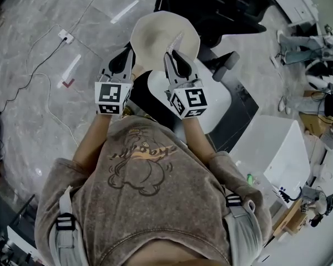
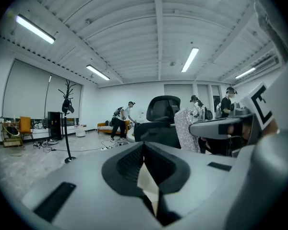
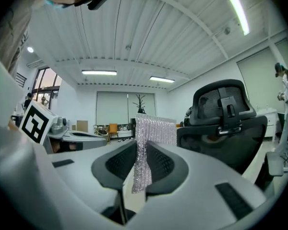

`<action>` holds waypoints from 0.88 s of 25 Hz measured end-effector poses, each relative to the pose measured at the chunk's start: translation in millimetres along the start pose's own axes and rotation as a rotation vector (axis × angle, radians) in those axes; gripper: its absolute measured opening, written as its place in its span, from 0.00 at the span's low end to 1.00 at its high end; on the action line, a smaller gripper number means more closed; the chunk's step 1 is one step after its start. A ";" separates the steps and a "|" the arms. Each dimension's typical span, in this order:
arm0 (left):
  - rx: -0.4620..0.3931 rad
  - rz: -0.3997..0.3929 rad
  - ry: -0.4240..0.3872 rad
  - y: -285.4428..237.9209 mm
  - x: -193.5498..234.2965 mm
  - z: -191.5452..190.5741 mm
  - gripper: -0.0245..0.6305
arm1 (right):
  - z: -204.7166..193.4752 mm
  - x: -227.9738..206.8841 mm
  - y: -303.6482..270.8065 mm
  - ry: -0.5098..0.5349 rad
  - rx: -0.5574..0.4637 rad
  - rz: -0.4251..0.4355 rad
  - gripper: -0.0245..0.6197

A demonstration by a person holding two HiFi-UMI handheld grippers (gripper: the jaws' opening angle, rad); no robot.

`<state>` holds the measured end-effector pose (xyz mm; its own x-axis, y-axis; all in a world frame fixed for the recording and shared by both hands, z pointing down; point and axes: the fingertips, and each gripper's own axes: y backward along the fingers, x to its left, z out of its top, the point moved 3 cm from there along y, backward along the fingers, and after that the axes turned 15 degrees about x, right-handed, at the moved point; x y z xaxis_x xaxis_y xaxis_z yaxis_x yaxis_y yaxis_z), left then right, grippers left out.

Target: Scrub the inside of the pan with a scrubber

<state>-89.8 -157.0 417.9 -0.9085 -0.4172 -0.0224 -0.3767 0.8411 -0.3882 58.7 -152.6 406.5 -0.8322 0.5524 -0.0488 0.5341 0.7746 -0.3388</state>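
A round cream pan (image 1: 155, 37) shows in the head view just beyond both grippers, partly over the white table (image 1: 216, 101). My right gripper (image 1: 175, 60) is shut on a silvery scrubber (image 3: 151, 143), which stands up between its jaws and shows over the pan (image 1: 175, 40). My left gripper (image 1: 124, 61) is at the pan's left rim with its jaws shut. A cream sliver (image 2: 148, 183) shows in the gap between them; I cannot tell whether it is gripped. In the left gripper view the scrubber (image 2: 184, 128) sits to the right.
A black office chair (image 1: 222, 7) stands behind the pan and fills the view ahead of both grippers (image 3: 225, 114). A coat stand (image 2: 67, 123) and people are further off. White boxes (image 1: 277, 154) and clutter lie at the right; cables cross the floor (image 1: 39, 87) at the left.
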 end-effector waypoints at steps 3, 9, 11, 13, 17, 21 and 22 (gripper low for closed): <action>0.011 0.003 0.028 1.7 0.9 -4.0 0.06 | 0.6 -1.6 3.3 -0.024 -0.024 -0.028 0.16; 0.020 0.002 0.057 3.2 -1.8 -9.1 0.07 | 0.2 1.3 4.4 -0.037 -0.034 -0.028 0.16; 0.022 0.000 0.059 3.6 -2.5 -10.0 0.07 | -0.6 2.1 3.6 -0.034 -0.026 -0.027 0.16; 0.027 0.002 0.060 4.0 -3.6 -11.8 0.07 | -2.4 3.8 2.9 -0.014 -0.012 -0.026 0.16; 0.031 0.000 0.064 4.0 -5.2 -14.1 0.07 | -3.2 4.8 1.3 -0.012 0.001 -0.023 0.16; 0.041 -0.002 0.062 4.1 -7.5 -15.6 0.07 | -3.5 5.1 0.4 -0.020 0.015 -0.016 0.16; 0.042 -0.003 0.064 4.2 -7.4 -15.6 0.07 | -3.4 5.3 -0.2 -0.024 0.019 -0.013 0.16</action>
<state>-87.4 -145.0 430.7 -0.9175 -0.3961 0.0369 -0.3728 0.8239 -0.4269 54.8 -148.7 409.5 -0.8426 0.5344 -0.0666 0.5201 0.7756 -0.3576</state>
